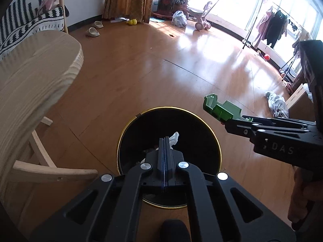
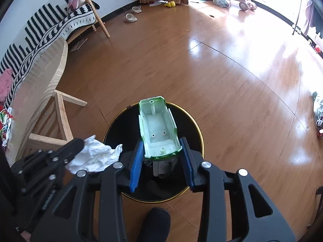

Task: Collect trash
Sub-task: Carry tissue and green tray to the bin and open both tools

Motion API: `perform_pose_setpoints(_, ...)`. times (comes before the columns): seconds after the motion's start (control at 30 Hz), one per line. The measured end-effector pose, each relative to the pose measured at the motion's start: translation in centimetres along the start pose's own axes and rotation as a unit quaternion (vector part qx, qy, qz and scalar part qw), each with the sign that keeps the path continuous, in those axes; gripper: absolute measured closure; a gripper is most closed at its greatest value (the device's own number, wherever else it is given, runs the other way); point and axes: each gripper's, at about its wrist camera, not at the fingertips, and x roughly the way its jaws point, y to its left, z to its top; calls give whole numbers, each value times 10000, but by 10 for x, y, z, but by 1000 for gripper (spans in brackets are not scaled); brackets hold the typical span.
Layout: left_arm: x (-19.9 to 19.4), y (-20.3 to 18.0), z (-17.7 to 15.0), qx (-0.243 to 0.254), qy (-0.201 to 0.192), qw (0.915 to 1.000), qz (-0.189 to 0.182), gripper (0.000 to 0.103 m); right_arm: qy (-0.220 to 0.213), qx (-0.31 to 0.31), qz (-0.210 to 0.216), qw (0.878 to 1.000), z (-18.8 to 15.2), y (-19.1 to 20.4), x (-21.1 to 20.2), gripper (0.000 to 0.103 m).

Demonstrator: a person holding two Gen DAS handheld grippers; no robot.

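Observation:
A black round trash bin with a gold rim (image 1: 219, 151) (image 2: 198, 129) stands on the wooden floor below both grippers. My left gripper (image 1: 165, 141) is shut on a crumpled white tissue (image 1: 174, 138) and holds it over the bin; the tissue shows large in the right wrist view (image 2: 94, 155). My right gripper (image 2: 161, 157) is shut on a green plastic toy shell (image 2: 157, 127), open side up, above the bin. In the left wrist view the shell (image 1: 222, 109) sticks out of the right gripper at the bin's right.
A light wooden table (image 1: 30, 76) (image 2: 40, 80) stands at the left. Behind it is a sofa with a black-and-white blanket (image 2: 50, 26). Plastic bags (image 1: 277, 102) (image 1: 179, 19), slippers (image 1: 92, 32), a child's tricycle (image 1: 201, 20) and a clothes rack (image 1: 270, 26) are on the floor.

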Motion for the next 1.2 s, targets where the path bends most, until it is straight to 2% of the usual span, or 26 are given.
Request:
perform_pose_setpoints(0.13,21,1,-7,0,190,9998,68,103,51,5,-9,10000,1,0,3,67)
perform_pose_setpoints(0.43,31,-8,-5,79,254,9996,-13,102,64,64,-23,10000,4,0,7,67)
perform_pose_setpoints(0.5,33,-13,-8,120,316,9994,27,89,55,65,-14,10000,5,1,7,67)
perform_pose_setpoints(0.57,33,-13,-9,126,308,9994,88,27,55,58,-3,10000,5,3,8,67)
perform_pose_setpoints(0.6,30,-13,-11,113,213,9996,122,21,57,54,2,10000,4,2,8,67)
perform_pose_setpoints(0.63,25,-13,-11,119,70,9998,173,20,59,51,6,10000,4,2,8,67)
perform_pose_setpoints(0.7,24,-14,-9,149,168,9997,135,20,66,42,11,10000,3,1,8,67)
perform_pose_setpoints(1.0,16,-14,-10,191,146,9996,144,20,163,67,29,9998,6,4,11,66)
perform_pose_setpoints(1.07,12,-12,-9,182,128,9997,135,19,152,89,18,9998,8,3,12,52)
perform_pose_setpoints(1.1,10,-12,-9,182,114,9997,139,19,111,97,7,9999,9,3,10,38)
perform_pose_setpoints(1.13,8,-12,-9,185,102,9997,149,19,50,99,3,9999,11,4,8,33)
perform_pose_setpoints(1.2,2,-10,-9,180,78,9997,158,18,4,114,27,9999,13,5,4,33)
